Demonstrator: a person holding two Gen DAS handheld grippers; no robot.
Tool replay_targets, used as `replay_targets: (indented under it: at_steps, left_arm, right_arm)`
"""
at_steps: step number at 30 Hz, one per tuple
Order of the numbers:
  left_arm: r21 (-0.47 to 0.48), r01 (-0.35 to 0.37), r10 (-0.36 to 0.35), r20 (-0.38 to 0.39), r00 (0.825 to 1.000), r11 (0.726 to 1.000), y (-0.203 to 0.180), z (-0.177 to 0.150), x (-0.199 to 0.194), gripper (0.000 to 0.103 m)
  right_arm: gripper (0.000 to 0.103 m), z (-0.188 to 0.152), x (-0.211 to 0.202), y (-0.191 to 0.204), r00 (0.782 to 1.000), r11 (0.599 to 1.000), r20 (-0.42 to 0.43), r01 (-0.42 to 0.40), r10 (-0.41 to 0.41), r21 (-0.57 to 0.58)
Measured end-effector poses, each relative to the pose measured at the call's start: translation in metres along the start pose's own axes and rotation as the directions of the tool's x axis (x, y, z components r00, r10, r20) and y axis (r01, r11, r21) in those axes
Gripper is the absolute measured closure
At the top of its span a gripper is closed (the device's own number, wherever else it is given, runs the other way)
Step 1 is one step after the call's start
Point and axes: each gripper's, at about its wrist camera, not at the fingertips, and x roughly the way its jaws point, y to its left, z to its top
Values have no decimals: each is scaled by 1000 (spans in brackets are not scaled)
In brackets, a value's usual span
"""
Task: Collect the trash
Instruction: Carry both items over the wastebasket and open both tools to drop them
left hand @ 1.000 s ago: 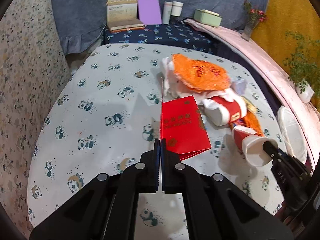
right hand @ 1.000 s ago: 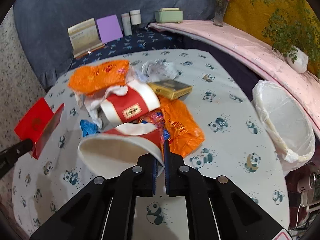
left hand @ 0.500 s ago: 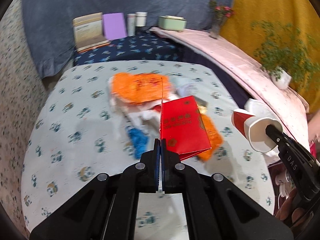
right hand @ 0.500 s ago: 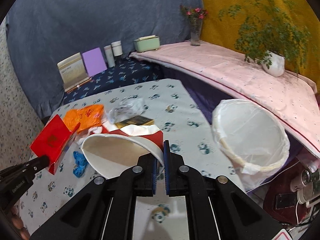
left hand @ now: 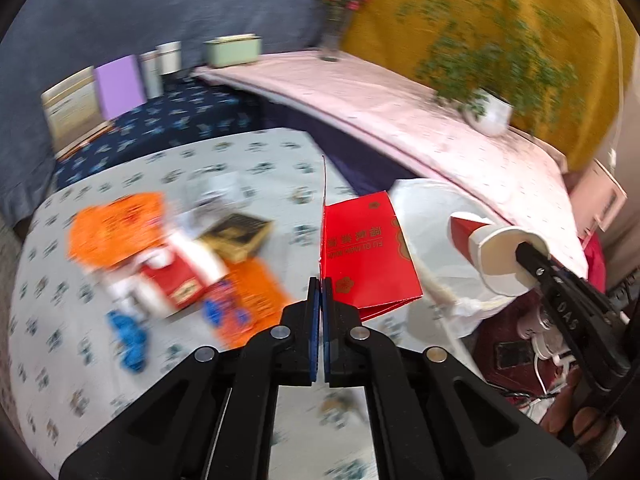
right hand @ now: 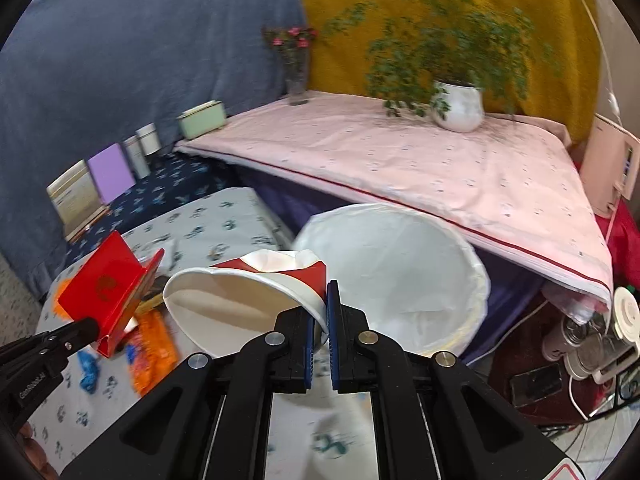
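White-lined bin (right hand: 400, 280) ahead; cup rim (right hand: 316, 312) pinched between right fingers (right hand: 334, 320).

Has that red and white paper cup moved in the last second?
Yes. The paper cup, clamped in the right gripper, was carried off the trash pile toward the white-lined bin.

Left gripper (left hand: 321, 284) and right gripper (right hand: 321, 312): matte black plastic linkages, round silver screws, blue finger pads (right hand: 308, 344), white lettering along the side, bare skin behind.
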Motion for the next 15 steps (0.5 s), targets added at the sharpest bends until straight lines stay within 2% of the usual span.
replay_targets:
  at_steps: [6,15]
  left_arm:
    - [71,95,-94,-19,995,993,-46,23,37,102]
    - [126,174,-166,-75,983,977,-93,42,88,102]
  right_arm:
    - [97,5,20,-45,997,994,-11,82,-81,77]
    - [97,13,50,-84,991,983,-43,132,-127,131]
